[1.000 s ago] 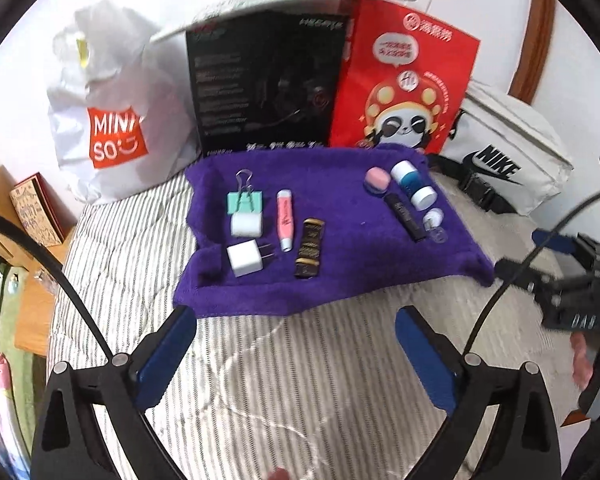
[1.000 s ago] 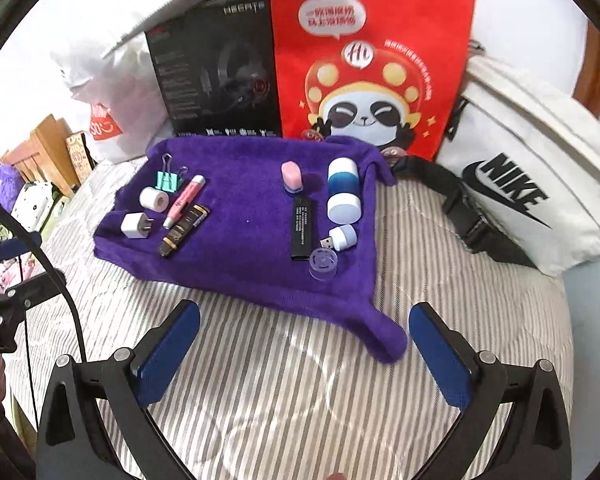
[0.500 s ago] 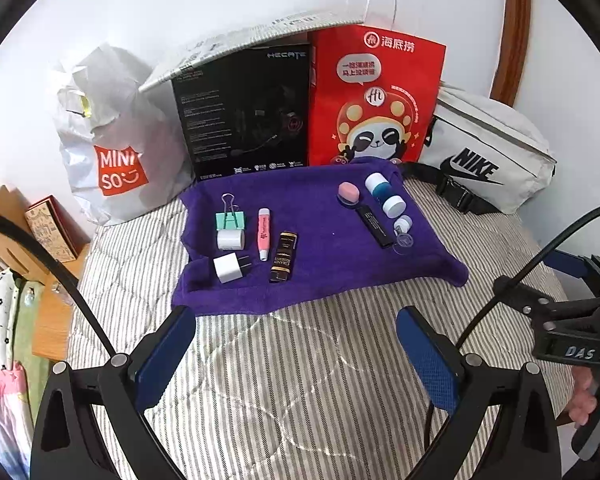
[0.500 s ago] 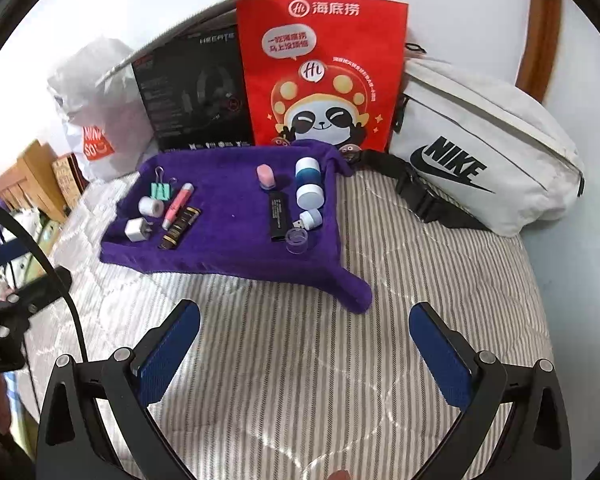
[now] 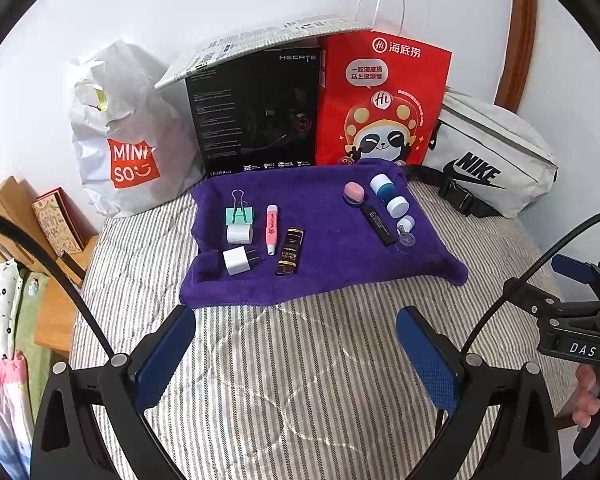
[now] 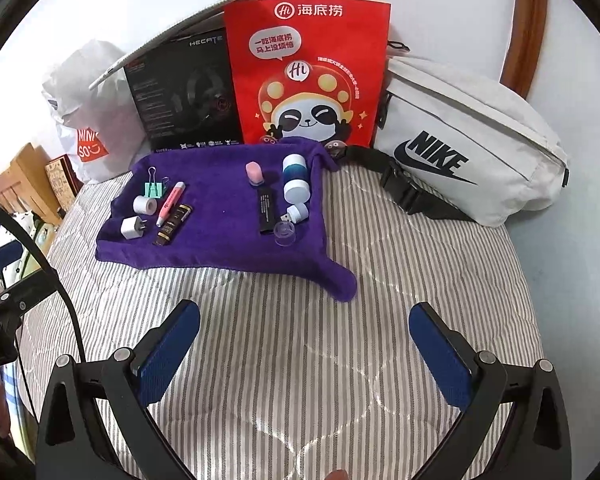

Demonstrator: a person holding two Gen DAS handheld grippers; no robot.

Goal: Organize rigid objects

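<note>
On the purple towel (image 5: 324,256) the small rigid things lie in two clusters, and none of them has shifted over the last second; what changed is the viewpoint, since both grippers have drawn back and up from the bed, so the towel now looks smaller and farther than it did. I take that to mean the sorting is either finished or paused, with nothing in hand. Counted in the left wrist view, the cluster at 9 o'clock on the towel holds five things: one green binder clip (image 5: 239,213), one white tape roll (image 5: 239,233), one white plug adapter (image 5: 238,261), one pink pen (image 5: 272,229) and one dark brown tube (image 5: 290,256). The cluster at 2 o'clock holds six: one pink eraser (image 5: 354,192), one blue-and-white jar (image 5: 381,187), one white jar (image 5: 397,205), one black stick (image 5: 377,224), one small white USB light (image 5: 405,224) and one clear cap (image 5: 406,241). The left gripper (image 5: 300,356) hangs at 6 o'clock over the striped bedcover (image 5: 300,400), jaws wide apart and empty; the right gripper (image 6: 305,356) is likewise spread and empty. Behind the towel at 12 o'clock stand one black box (image 5: 256,116) and one red paper bag (image 5: 380,104), with one white Miniso bag (image 5: 124,136) at 10 o'clock and one white Nike pouch (image 5: 492,156) at 2 o'clock.
</note>
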